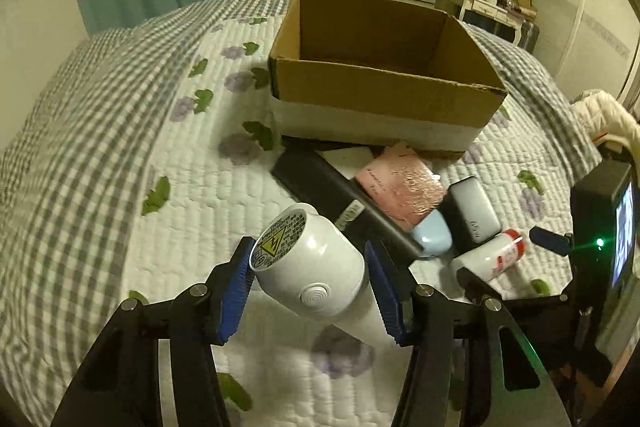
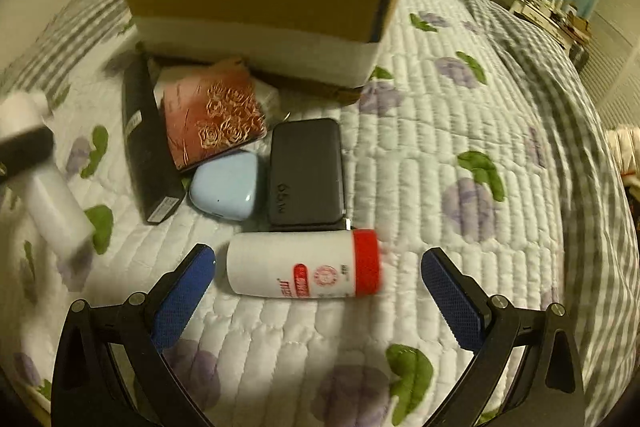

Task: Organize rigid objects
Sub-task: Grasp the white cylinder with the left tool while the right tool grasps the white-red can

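1. Left wrist view: your left gripper (image 1: 308, 291) is clenched on the white device (image 1: 316, 267), a blue pad pressing each flank. Its round labelled end points forward and a little left of your fingers; its handle runs back and down to the right, under the right-hand finger. So its long axis lies roughly along your line of sight, tilted, not across the jaws.

2. Same view: the cardboard box (image 1: 384, 83) sits straight ahead and beyond your fingertips, mouth open upward, and it looks empty as far as the near wall lets you see. Between you and it, slightly to your right, lie the black bar (image 1: 340, 203), pink wallet (image 1: 400, 187), light blue case (image 1: 432, 237), dark power bank (image 1: 476, 215) and white bottle (image 1: 492, 257). Judging from this, your load must travel forward and up over the near wall.

3. Right wrist view: your right gripper (image 2: 318, 291) is released, fingers spread wide, holding nothing. The white bottle (image 2: 304, 265) lies on the quilt (image 2: 460, 115) directly between your fingertips, touching neither pad.

4. Same view: the bottle's long axis runs crosswise, red cap toward your right finger, base toward your left. Closing now would pinch it end to end; a turn of the wrist would likely give a surer grip on its sides.

5. Same view: the box stands ahead and slightly left, beyond the clutter. The left gripper, blurred at your far left, is well apart.
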